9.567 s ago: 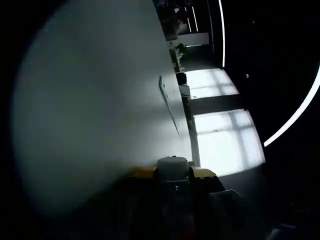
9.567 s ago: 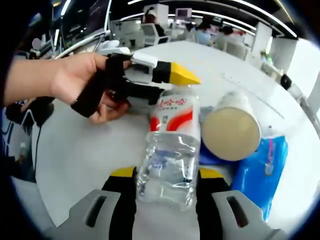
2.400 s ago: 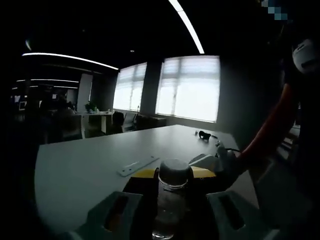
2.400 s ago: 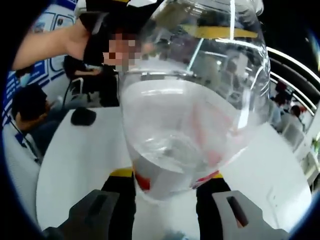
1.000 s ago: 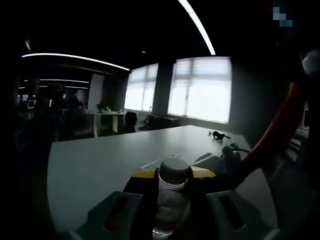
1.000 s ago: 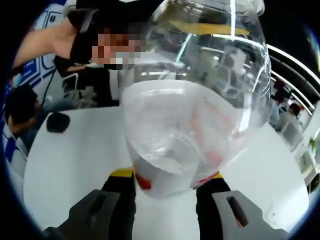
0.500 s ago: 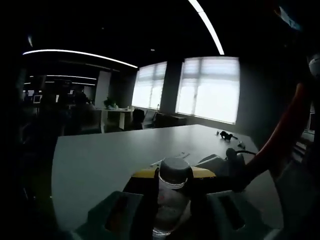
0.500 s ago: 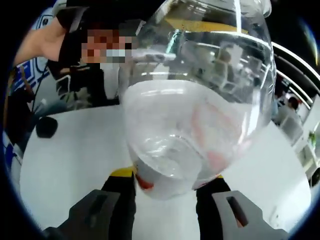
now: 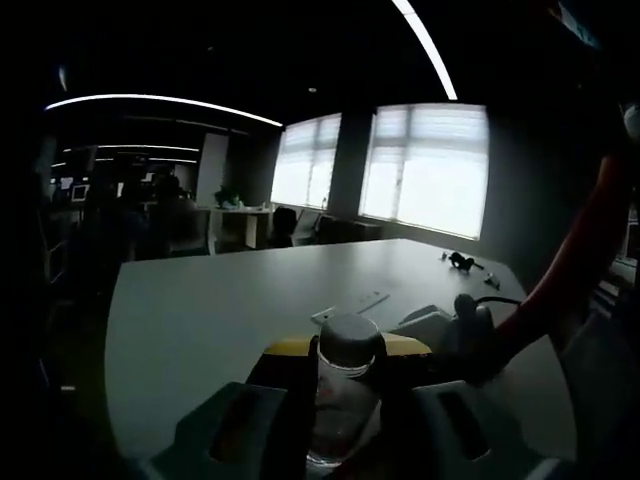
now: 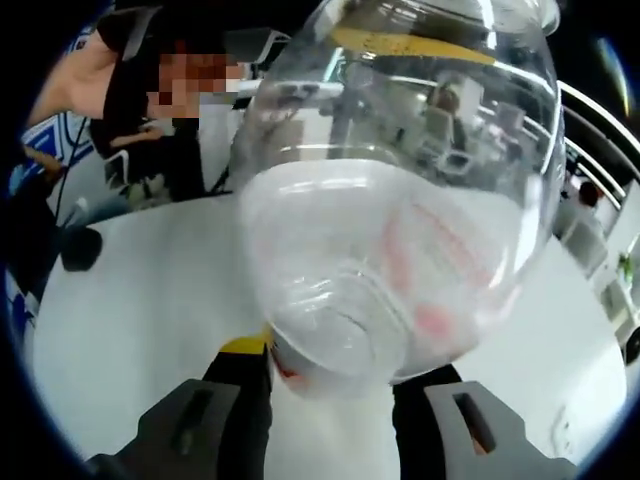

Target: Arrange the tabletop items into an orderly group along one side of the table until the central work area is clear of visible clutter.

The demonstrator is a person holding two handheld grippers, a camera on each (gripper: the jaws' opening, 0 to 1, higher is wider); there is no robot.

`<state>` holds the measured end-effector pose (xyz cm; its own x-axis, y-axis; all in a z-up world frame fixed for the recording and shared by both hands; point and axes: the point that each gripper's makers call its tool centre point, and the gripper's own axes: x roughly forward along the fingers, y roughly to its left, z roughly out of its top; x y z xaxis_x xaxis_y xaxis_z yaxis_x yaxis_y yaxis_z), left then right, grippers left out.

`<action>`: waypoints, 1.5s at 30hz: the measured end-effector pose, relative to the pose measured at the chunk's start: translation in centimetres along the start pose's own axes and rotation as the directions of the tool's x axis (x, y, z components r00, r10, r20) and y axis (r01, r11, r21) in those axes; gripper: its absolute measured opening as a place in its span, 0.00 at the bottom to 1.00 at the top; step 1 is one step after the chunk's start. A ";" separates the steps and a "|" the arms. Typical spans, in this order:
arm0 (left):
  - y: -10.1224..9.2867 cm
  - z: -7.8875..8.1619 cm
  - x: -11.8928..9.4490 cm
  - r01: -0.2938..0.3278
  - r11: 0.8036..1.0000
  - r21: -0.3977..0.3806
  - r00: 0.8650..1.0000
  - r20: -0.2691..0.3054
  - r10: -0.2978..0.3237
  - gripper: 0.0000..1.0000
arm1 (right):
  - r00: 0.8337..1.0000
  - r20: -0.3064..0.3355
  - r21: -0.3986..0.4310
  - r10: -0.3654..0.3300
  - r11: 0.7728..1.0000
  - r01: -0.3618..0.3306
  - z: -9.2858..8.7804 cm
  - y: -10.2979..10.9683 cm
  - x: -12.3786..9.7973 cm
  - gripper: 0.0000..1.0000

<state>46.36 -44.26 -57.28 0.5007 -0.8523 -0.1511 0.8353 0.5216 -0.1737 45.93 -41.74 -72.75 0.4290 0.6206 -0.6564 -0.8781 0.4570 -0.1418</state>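
Note:
A clear water bottle (image 10: 400, 230) with a red and white label is held up off the table, its base looming toward the right gripper view. My right gripper (image 10: 335, 352) is shut on its body, yellow-tipped jaws on either side. In the dim left gripper view, the same bottle's cap (image 9: 347, 341) stands between the jaws of my left gripper (image 9: 345, 352), which is shut on the bottle's upper part. The other gripper (image 9: 450, 335) shows just to the right there, with a person's orange sleeve (image 9: 575, 260) behind it. A yellow jaw tip (image 10: 420, 45) shows through the bottle.
A long grey table (image 9: 200, 320) stretches ahead with a flat pale strip (image 9: 350, 303) and small dark items (image 9: 462, 262) far off. In the right gripper view a white table (image 10: 130, 330) carries a black object (image 10: 80, 247) at left; a person stands behind.
Both views have swung a little with the hands. The bottle stays gripped by both grippers, and its base has tipped more toward the right gripper's camera.

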 end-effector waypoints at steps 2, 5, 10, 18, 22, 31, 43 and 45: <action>0.2 -0.1 0.0 -0.006 1.000 -0.001 1.000 -0.003 0.006 0.22 | 1.000 -0.002 0.000 -0.001 1.000 0.001 -0.1 0.0 0.1 0.43; 0.2 -0.3 -0.1 -0.006 1.000 -0.004 1.000 -0.004 0.006 0.22 | 1.000 0.001 0.001 0.004 1.000 -0.004 -0.2 0.2 0.2 0.43; 0.0 -0.9 -0.1 -0.003 1.000 0.007 1.000 -0.026 0.003 0.22 | 1.000 -0.005 -0.001 0.016 1.000 -0.016 -0.6 0.6 0.8 0.43; -0.3 -1.0 -0.4 -0.008 1.000 0.003 1.000 -0.008 0.008 0.22 | 1.000 -0.001 -0.004 0.000 1.000 0.000 -0.5 0.4 1.0 0.44; -0.4 -0.9 -0.4 -0.014 1.000 -0.008 1.000 0.001 0.014 0.22 | 1.000 0.000 0.001 -0.008 1.000 0.008 -0.4 0.3 1.1 0.44; -0.4 -0.9 -0.6 -0.038 0.999 -0.020 0.999 -0.022 0.037 0.33 | 1.000 0.001 0.021 -0.017 1.000 0.017 -0.5 0.5 1.0 0.44; -0.8 -0.6 -0.3 -0.022 1.000 -0.003 1.000 -0.019 0.022 0.28 | 1.000 0.000 0.020 -0.024 1.000 0.024 -0.3 0.3 1.1 0.44; -0.7 -0.6 -0.2 -0.023 1.000 -0.002 1.000 -0.020 0.023 0.27 | 1.000 0.001 0.019 -0.026 0.999 0.026 -0.3 0.2 1.1 0.44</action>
<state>45.55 -44.37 -57.76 0.5149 -0.8393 -0.1748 0.8232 0.5409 -0.1724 46.16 -41.13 -73.76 0.4524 0.6090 -0.6515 -0.8623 0.4851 -0.1452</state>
